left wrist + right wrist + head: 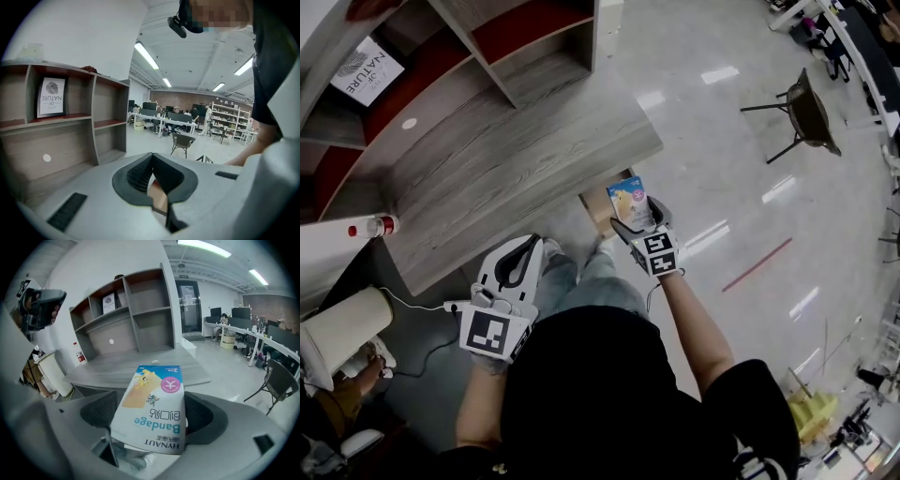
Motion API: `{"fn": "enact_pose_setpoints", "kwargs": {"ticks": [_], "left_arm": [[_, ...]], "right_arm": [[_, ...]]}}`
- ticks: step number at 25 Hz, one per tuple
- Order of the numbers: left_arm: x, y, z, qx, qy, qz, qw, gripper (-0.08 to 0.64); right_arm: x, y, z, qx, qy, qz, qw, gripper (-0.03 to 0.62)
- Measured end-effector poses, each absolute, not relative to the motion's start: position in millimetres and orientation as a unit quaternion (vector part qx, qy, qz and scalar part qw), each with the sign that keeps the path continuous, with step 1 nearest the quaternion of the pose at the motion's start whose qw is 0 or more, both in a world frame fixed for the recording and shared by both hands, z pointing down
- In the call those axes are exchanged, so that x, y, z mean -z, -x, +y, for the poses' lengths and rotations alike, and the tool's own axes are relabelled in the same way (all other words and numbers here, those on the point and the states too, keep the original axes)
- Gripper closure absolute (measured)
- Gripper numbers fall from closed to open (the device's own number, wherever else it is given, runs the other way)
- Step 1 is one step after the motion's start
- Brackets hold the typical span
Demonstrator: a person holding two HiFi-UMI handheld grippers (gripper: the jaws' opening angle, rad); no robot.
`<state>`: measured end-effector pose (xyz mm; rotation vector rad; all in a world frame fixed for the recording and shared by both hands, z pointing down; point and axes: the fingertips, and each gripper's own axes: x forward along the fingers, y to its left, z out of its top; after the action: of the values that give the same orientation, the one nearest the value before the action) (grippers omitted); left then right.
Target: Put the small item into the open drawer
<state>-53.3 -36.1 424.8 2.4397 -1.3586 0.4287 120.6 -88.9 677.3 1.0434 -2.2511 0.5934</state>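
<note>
Well, the right gripper (636, 216) has its fingers clamped on a blue-and-white bandage box (627, 197), held in the air just past the edge of the grey tabletop (487, 178). From above, the box overlaps the open drawer (598, 204) that sticks out beneath that edge. The left gripper (525, 255) hangs by the person's legs, fingers together on nothing, apart from the box.

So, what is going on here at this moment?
A person stands at a grey desk with tongs in each hand. The right tongs are shut on a blue bandage box, held past the desk's edge over what looks like the open drawer. The left tongs are shut and hold nothing.
</note>
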Motion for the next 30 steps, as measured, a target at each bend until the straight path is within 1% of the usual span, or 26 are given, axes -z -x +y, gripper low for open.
{"fn": "enact_pose_setpoints", "kwargs": {"ticks": [9, 17, 24, 30], "left_arm": [[-444, 89, -34, -0.172, -0.846, -0.476, 0.170, 0.558], [-459, 115, -30, -0.186, -0.840, -0.476, 0.182, 0.558], [-475, 137, -19, -0.197, -0.832, -0.479, 0.197, 0.558], [-481, 146, -16, -0.208, -0.827, -0.482, 0.202, 0.558]], "right_arm": [[-774, -106, -87, -0.260, -0.372, -0.813, 0.365, 0.129], [-844, -98, -84, -0.290, -0.361, -0.781, 0.419, 0.129], [-878, -89, -87, -0.303, -0.357, -0.761, 0.449, 0.129], [-884, -83, -92, -0.297, -0.352, -0.761, 0.457, 0.129]]}}
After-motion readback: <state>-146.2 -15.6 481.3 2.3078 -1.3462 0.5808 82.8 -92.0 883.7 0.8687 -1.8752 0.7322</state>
